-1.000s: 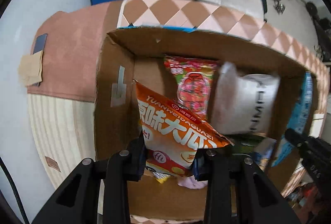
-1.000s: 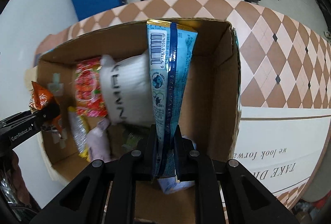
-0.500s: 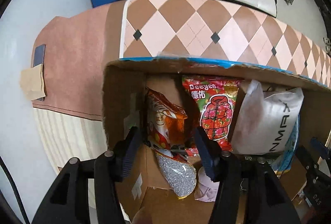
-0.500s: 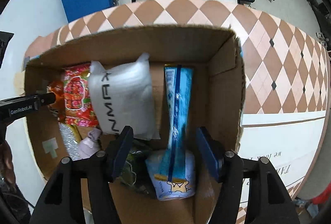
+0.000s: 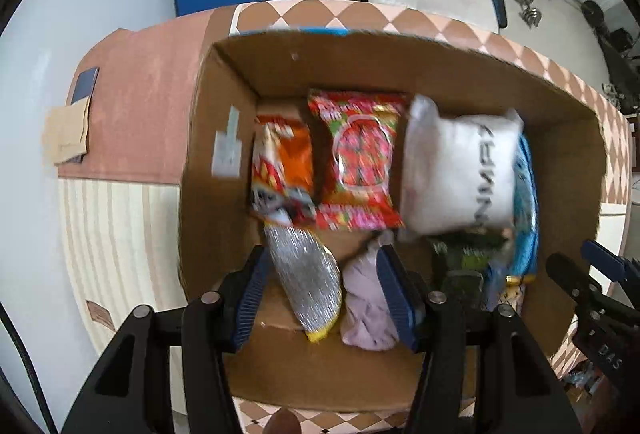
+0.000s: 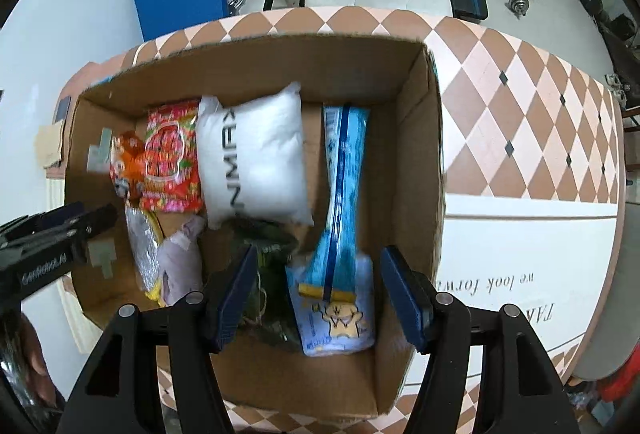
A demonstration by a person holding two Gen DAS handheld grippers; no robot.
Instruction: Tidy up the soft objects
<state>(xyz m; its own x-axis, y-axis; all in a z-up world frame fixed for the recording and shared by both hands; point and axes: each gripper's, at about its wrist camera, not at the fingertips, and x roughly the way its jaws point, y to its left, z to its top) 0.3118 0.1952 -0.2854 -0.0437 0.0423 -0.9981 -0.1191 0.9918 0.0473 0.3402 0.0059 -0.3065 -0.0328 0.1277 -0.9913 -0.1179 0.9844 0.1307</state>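
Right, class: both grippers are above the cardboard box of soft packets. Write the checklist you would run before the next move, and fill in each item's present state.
1. Left gripper open and empty: ok.
2. Right gripper open and empty: ok.
3. Orange snack bag released inside the cardboard box, against its left wall: ok.
4. Blue packet inside the box, lying along the right side: ok.
5. White pillow pack and red snack bag side by side at the far wall: ok.
6. Whether anything soft remains outside the box to collect: cannot tell.
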